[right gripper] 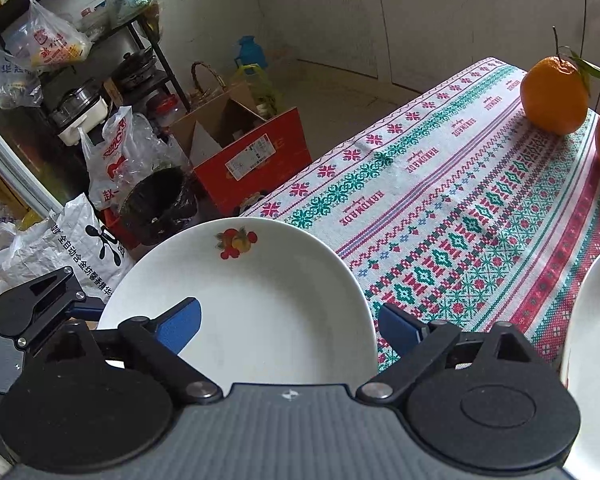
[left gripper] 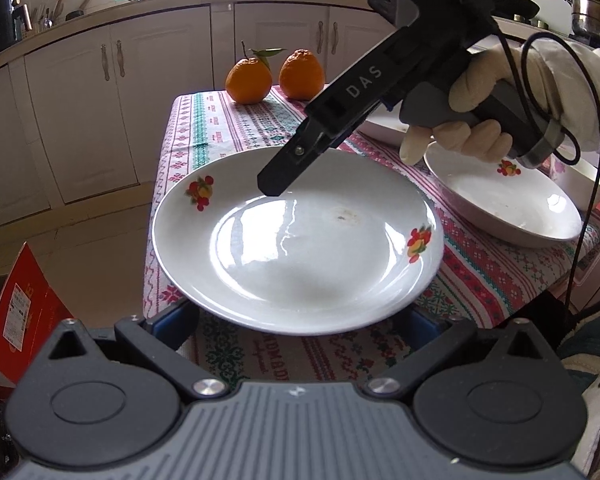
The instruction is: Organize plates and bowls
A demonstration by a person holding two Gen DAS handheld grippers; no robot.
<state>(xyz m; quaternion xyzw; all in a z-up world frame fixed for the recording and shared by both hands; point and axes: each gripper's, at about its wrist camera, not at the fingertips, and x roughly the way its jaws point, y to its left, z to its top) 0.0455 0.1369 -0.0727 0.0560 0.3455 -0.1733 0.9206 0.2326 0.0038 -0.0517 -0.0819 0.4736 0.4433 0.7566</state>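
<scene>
A white plate with fruit decals (left gripper: 300,248) lies on the patterned tablecloth, jutting over the table's left edge. My left gripper (left gripper: 300,322) is open, its blue pads wide apart under the plate's near rim. My right gripper (right gripper: 290,318) is open over the same plate (right gripper: 260,292), one pad above its surface, the other beyond its rim; it shows from the left wrist view (left gripper: 276,184) with its tip above the plate's far rim. A white bowl with a fruit decal (left gripper: 504,204) sits to the right, another white dish (left gripper: 384,126) behind it.
Two oranges (left gripper: 276,76) stand at the table's far end. A red box (right gripper: 256,160), a black bin (right gripper: 156,204) and several bags crowd the floor left of the table. Kitchen cabinets (left gripper: 120,92) run behind.
</scene>
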